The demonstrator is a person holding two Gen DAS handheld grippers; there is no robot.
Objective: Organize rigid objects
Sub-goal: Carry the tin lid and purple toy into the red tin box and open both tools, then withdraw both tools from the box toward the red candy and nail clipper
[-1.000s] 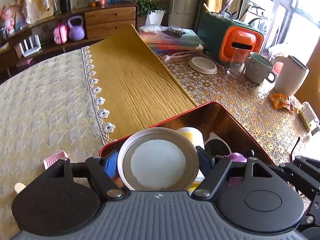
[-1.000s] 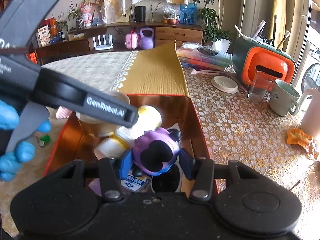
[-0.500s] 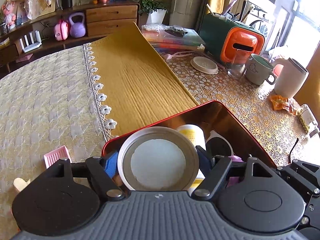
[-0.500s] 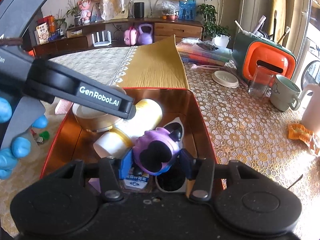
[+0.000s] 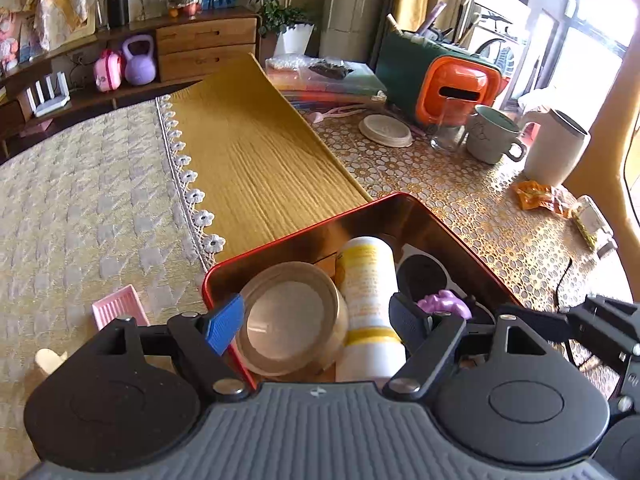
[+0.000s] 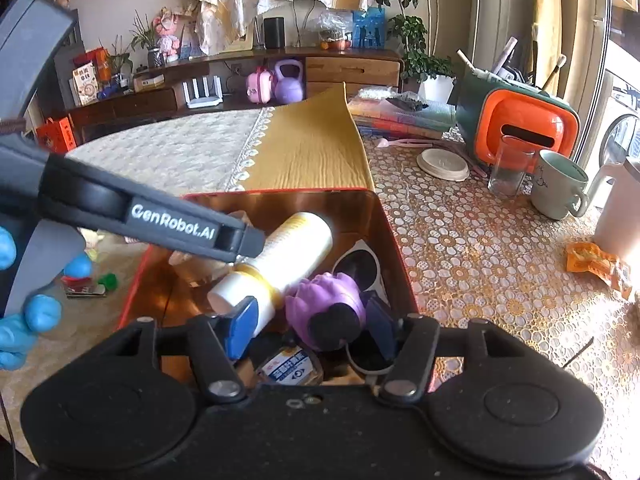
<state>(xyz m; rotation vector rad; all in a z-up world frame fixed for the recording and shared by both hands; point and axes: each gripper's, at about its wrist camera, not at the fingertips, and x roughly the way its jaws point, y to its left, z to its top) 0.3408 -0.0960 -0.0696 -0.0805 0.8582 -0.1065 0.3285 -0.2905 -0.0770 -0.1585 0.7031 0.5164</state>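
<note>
Red tin [image 5: 432,216]: glossy metal, mirror-like inside. Tape roll [image 5: 292,320]: smooth, translucent plastic. Bottle [image 6: 288,256]: matt white plastic. Purple toy [image 6: 324,304]: soft-looking matt finish. Yellow cloth [image 5: 256,160]: ribbed weave. Lace tablecloth [image 6: 480,240]: glossy, patterned.

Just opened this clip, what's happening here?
A person is sorting small items into a red tin. The left tool is open above a round lidded jar lying in the tin beside a white bottle. The right tool is open around a purple toy in the tin.
</note>
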